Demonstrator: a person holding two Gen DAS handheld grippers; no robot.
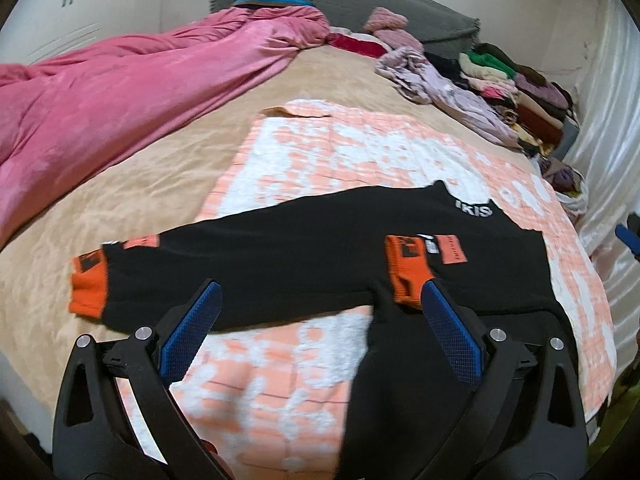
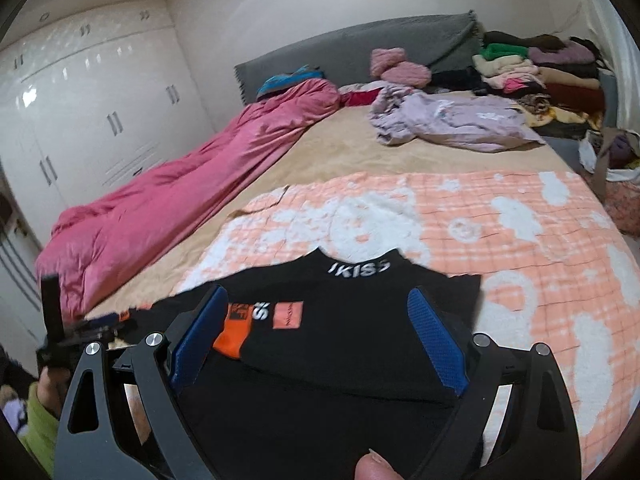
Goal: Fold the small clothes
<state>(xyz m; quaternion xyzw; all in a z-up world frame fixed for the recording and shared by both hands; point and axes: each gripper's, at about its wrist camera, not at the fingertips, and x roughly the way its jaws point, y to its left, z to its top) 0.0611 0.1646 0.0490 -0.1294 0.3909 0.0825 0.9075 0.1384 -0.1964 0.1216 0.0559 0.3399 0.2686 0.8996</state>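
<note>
Left gripper [image 1: 320, 300] hovered low over the black sweater [image 1: 300, 240], blue-padded fingers [image 1: 196, 328] spread wide apart, nothing between them. Its right pad sat just beside the folded-in orange cuff [image 1: 408, 276]; contact could not be confirmed. Right gripper [image 2: 320, 336] likewise had its fingers [image 2: 436, 344] wide apart, held over the sweater's body, gripping nothing. A fingertip [image 2: 372, 468] showed at the bottom edge of the right wrist view; a green sleeve [image 2: 36, 424] and the other gripper appeared at lower left of that view.

The sweater lay flat on the peach-and-white checked blanket [image 1: 360, 152], collar facing away from the grippers, white lettering on the collar [image 2: 358, 268]. One sleeve was folded across the chest, its orange cuff beside an orange patch [image 1: 452, 250]. The other sleeve extended left off the blanket, and its orange cuff [image 1: 88, 284] rested on the tan bedsheet [image 1: 140, 184].

Beyond the sweater, the blanket continued with one corner turned over. Left of the sweater, further back, a pink duvet [image 1: 100, 92] ran along the bed edge. Right of the sweater and further back: a crumpled lilac garment [image 2: 448, 120], then a stack of folded clothes [image 2: 540, 72]. Behind all, a grey headboard [image 2: 352, 48]; white wardrobes [image 2: 80, 92] stood at far left.
</note>
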